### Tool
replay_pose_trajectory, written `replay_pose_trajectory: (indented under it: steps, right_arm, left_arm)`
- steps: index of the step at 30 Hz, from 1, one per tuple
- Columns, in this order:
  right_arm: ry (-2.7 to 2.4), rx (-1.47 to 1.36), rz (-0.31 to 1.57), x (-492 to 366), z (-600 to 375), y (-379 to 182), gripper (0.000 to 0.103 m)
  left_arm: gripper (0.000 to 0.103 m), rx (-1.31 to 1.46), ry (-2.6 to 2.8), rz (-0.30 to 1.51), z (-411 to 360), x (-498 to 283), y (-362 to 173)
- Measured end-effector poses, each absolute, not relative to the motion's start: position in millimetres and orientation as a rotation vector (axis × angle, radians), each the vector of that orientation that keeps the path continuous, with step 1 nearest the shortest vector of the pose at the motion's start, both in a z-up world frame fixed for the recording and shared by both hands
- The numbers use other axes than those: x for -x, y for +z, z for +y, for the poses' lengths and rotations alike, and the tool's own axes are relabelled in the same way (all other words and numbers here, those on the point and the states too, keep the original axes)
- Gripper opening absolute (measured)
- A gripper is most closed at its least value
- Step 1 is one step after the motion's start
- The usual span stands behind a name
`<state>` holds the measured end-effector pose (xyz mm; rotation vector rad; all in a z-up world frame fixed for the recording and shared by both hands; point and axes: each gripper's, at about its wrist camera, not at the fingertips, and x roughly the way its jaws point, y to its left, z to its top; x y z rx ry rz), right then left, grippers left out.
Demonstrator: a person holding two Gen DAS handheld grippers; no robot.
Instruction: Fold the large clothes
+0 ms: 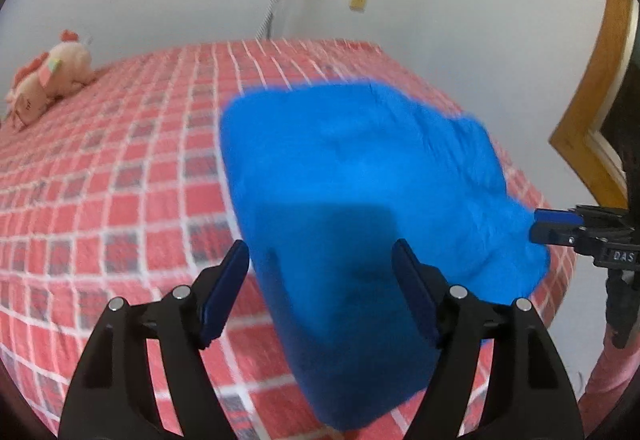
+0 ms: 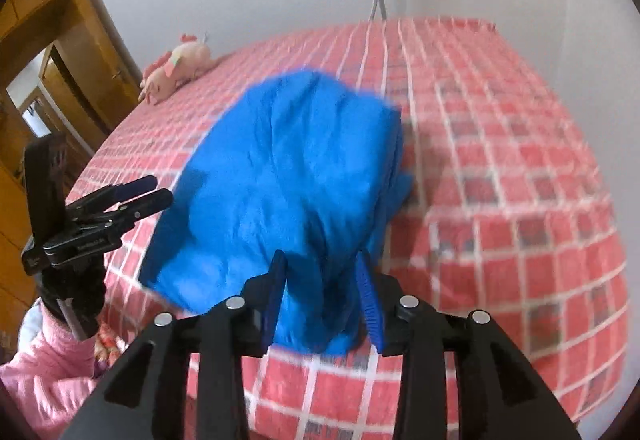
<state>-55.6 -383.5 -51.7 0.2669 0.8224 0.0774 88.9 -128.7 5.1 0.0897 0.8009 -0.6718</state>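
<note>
Two grippers in play, both over the near edge of the bed [image 1: 132,176]. Blue garment [image 1: 360,176] lies bunched on the red checked bedspread, toward the bed's near corner; heavy motion blur in both views.

Left gripper [image 1: 320,292]: jaws spread wide, pads clear of the cloth. In its own view the garment's near edge sits between the fingers at 6 o'clock, but nothing is pinched. Same gripper shows in the right wrist view at 9 o'clock [image 2: 154,190], just off the garment's left edge, not touching; gloved hand [image 2: 74,292] on its handle, pink sleeve [image 2: 48,372] below.

Right gripper [image 2: 322,296]: jaws partly apart with a bunched fold of the blue cloth filling the gap between them. Whether the pads actually press on it, can't tell from the blur. In the left wrist view it sits at 3 o'clock [image 1: 538,226], fingertips at the garment's right edge.

Pink plush toy [image 2: 176,68] at the far side of the bed, 10 o'clock, well apart from the garment. Wooden door frame [image 2: 80,52] beyond it.
</note>
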Motion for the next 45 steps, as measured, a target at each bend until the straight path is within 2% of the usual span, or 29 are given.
replay_pose_trajectory:
  steps: [4, 13, 24, 29, 32, 34, 37, 45]
  right_arm:
    - [0.032, -0.232, 0.793, 21.9, -373.0, -32.3, 0.037]
    - [-0.046, -0.272, 0.801, -57.7, -370.1, -52.4, 0.036]
    - [-0.071, -0.327, 0.794, -66.7, -386.8, -104.1, 0.035]
    - [-0.08, -0.3, 0.824, -67.8, -383.2, -96.5, 0.036]
    - [-0.058, -0.276, 0.83, -53.6, -380.4, -77.9, 0.046]
    - [-0.047, -0.262, 0.839, -39.2, -379.0, -65.2, 0.06]
    - [-0.047, -0.257, 0.896, -22.4, -380.6, -54.9, 0.071]
    - [0.046, -0.285, 1.097, -5.6, -371.6, -70.4, 0.081]
  left_arm:
    - [0.072, -0.074, -0.631, 0.783, -139.4, -108.3, 20.6]
    - [0.072, -0.093, -0.552, 0.844, -178.7, -143.6, 3.8]
    - [0.074, -0.129, -0.547, 0.917, -192.4, -155.4, -27.6]
    - [0.074, -0.111, -0.56, 0.955, -188.8, -160.0, -25.5]
    - [0.073, -0.072, -0.583, 0.991, -173.8, -158.7, -16.2]
    - [0.073, -0.058, -0.582, 0.996, -161.7, -156.9, -9.4]
    - [0.075, -0.052, -0.566, 0.988, -139.4, -153.9, 0.3]
    - [0.087, -0.009, -0.671, 1.119, -120.4, -147.7, -14.7]
